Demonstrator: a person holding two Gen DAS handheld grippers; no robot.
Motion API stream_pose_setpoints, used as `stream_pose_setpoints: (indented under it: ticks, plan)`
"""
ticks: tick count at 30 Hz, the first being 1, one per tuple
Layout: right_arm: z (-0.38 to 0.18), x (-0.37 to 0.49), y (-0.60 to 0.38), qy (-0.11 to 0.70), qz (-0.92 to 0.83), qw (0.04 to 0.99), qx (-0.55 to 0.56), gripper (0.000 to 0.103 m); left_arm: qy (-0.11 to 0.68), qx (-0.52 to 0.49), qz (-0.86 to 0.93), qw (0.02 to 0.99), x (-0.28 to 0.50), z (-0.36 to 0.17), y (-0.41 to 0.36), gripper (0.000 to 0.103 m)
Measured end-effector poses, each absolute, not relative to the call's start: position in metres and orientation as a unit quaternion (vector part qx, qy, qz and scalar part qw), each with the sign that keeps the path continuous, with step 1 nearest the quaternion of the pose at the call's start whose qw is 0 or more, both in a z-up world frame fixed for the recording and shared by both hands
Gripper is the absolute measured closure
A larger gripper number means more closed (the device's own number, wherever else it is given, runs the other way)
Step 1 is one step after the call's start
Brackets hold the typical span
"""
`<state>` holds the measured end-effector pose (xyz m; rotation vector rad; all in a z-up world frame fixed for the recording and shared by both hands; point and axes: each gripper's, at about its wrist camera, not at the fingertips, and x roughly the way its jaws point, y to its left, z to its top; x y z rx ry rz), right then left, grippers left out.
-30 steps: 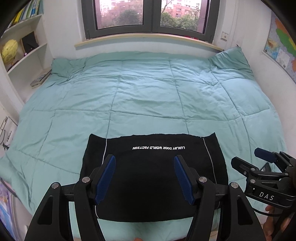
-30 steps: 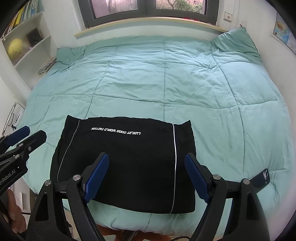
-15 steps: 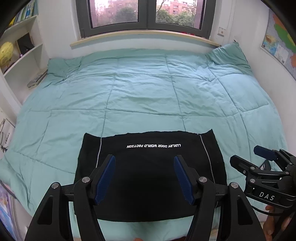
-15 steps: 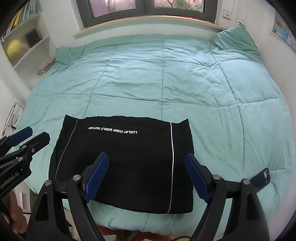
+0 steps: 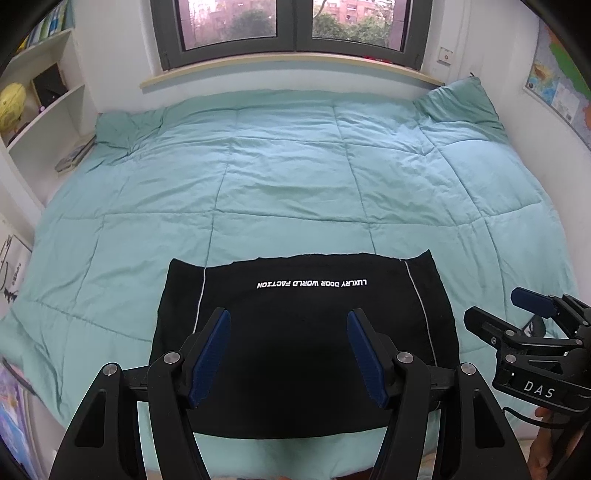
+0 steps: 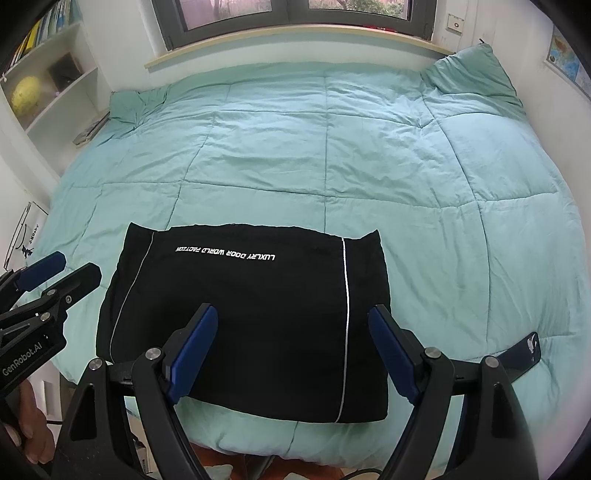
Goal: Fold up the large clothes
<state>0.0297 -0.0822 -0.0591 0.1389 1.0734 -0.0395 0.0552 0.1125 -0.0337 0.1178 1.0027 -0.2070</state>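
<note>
garment on bed, window behind

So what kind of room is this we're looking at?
Most likely a bedroom: a wide bed under a teal quilt fills the room, a window sits behind it, and white bookshelves stand along the side wall.

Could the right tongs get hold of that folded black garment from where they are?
Probably yes: the right tongs hang open just above the folded black garment, which lies on the teal quilt, nothing between.

A home bedroom; quilted bed, bookshelf, window.
</note>
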Motion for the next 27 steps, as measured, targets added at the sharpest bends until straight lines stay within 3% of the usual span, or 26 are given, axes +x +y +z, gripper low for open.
stream_pose_setpoints:
  ticks: [27]
  plan:
    - [-0.068,0.028,-0.065,0.523,-0.006,0.851,0.054,0.018,0.457,0.058,-0.085,0.884,0.051,-0.033,0.127,0.036]
